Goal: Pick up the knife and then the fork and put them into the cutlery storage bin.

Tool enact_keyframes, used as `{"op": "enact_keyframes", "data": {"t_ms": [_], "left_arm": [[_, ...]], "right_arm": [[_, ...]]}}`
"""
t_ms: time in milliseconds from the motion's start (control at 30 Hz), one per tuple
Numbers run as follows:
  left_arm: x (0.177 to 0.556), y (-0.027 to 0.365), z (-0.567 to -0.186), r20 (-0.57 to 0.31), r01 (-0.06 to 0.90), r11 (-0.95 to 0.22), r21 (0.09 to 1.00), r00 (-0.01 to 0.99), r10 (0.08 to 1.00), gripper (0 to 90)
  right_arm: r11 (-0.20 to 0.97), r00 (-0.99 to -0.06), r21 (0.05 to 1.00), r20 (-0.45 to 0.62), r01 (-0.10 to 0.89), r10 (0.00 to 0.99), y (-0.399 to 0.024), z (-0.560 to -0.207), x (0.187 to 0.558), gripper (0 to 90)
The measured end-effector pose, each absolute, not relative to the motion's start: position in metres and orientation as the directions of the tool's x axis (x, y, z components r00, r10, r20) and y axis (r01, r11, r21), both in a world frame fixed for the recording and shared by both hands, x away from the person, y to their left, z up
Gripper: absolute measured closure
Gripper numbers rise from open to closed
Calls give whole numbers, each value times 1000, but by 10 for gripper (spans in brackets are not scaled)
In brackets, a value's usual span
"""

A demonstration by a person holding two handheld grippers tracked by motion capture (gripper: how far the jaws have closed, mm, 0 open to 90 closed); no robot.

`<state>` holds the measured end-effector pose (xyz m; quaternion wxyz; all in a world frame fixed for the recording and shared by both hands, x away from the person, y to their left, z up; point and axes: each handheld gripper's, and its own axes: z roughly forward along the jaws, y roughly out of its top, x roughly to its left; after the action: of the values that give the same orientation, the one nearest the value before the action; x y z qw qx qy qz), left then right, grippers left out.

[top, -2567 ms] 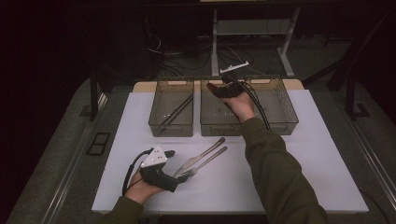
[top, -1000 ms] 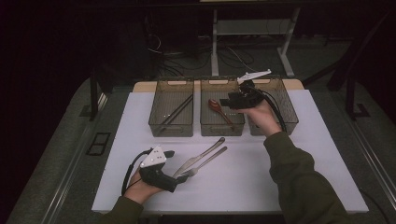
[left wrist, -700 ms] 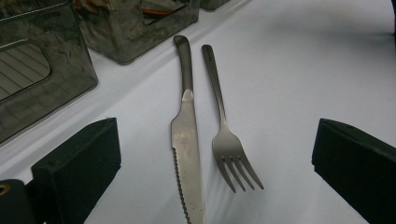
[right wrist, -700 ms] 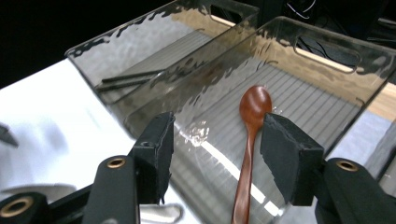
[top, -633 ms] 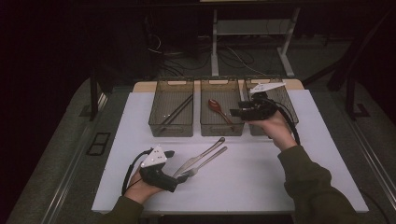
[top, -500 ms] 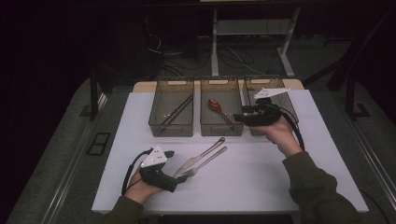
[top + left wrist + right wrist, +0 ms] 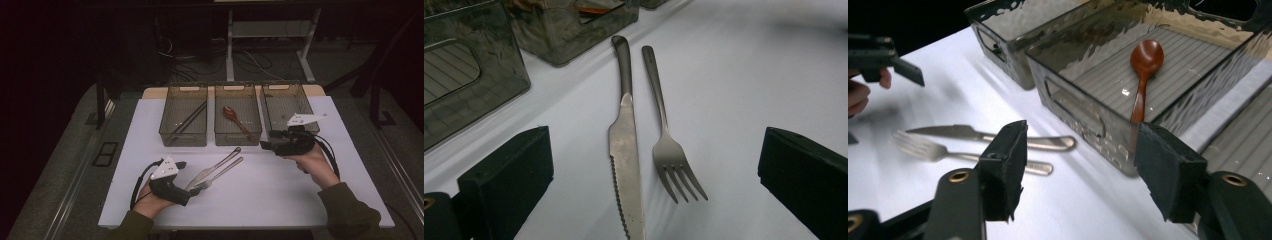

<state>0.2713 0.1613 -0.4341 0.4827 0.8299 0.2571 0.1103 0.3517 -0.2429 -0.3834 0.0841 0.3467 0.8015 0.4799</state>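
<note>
- High view, nearest edge: the left gripper point(image 7: 181, 165) rests on the white table point(image 7: 280, 195) at the front left, held in the person's left hand point(image 7: 147, 202).
- Left gripper view: its jaws stand wide apart with nothing between the pads; the knife point(image 7: 626, 150) and the fork point(image 7: 669, 150) lie flat on the table just ahead, side by side, close but apart, handles pointing away.
- High view, middle of the table: the knife point(image 7: 212, 168) and fork point(image 7: 220, 173) lie slanted, their working ends near the left gripper, handle ends toward the bins.
- To the right, the right gripper point(image 7: 267, 146) is held above the table just in front of the right bin point(image 7: 300, 97), pointing left toward the cutlery.
- Right gripper view: its jaws are apart and have just been opening, with nothing gripped between them; the knife and fork handles lie beyond the left jaw.
- Farther back, three clear bins stand in a row. The middle bin point(image 7: 220, 135) holds a red-brown spoon point(image 7: 235, 117).
- The left bin point(image 7: 167, 132) holds dark chopsticks point(image 7: 189, 119).
</note>
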Motion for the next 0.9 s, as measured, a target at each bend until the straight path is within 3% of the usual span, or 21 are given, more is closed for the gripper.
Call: {"op": "enact_keyframes", "data": {"t_ms": [900], "left_arm": [[270,162,-433,-62,317,-398,861,842,535,3]], "right_arm": [[290,-708,844,140,451,693,-276,-422,285,195]]}}
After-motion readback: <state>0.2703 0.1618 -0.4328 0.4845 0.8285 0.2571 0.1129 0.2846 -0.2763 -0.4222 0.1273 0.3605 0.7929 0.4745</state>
